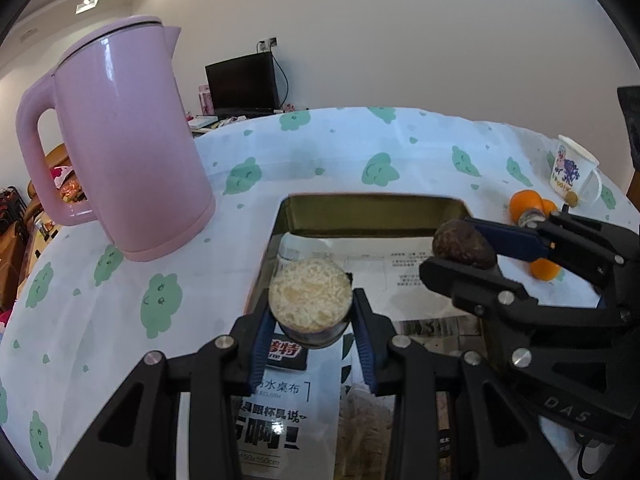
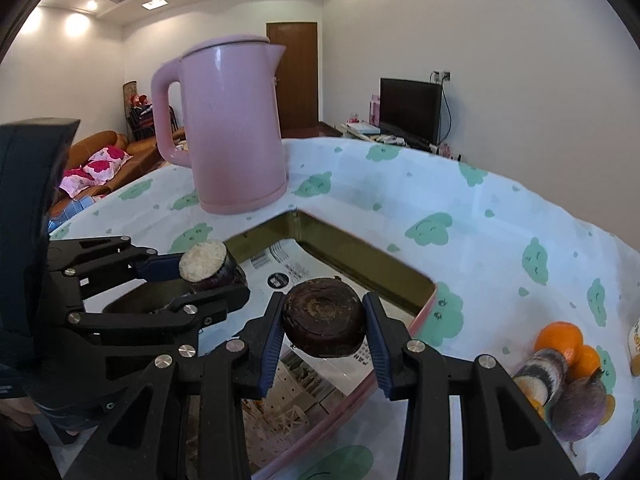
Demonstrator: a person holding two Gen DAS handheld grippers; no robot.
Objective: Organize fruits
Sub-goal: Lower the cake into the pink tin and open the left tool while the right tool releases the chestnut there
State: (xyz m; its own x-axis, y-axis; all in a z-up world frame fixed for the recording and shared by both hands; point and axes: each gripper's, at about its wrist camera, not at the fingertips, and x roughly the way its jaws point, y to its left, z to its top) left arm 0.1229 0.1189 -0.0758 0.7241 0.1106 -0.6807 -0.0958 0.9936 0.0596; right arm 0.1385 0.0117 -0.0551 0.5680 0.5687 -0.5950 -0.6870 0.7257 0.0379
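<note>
My left gripper (image 1: 311, 312) is shut on a short sugarcane piece (image 1: 310, 304) with a pale fibrous cut face and dark skin, held above the rectangular tray (image 1: 372, 210). It also shows in the right wrist view (image 2: 208, 266). My right gripper (image 2: 324, 328) is shut on a dark brown round water chestnut (image 2: 324, 322), also over the tray (image 2: 360, 256); it shows in the left wrist view (image 1: 462, 244). The tray is lined with printed paper. Oranges (image 2: 560, 338), another cane piece (image 2: 540, 372) and a purple fruit (image 2: 580, 408) lie on the cloth to the right.
A tall pink kettle (image 1: 124, 140) stands on the cloud-print tablecloth (image 1: 360, 152) left of and behind the tray. A white printed mug (image 1: 572, 170) stands at the far right near the oranges (image 1: 528, 204). Beyond the table are a monitor, sofa and door.
</note>
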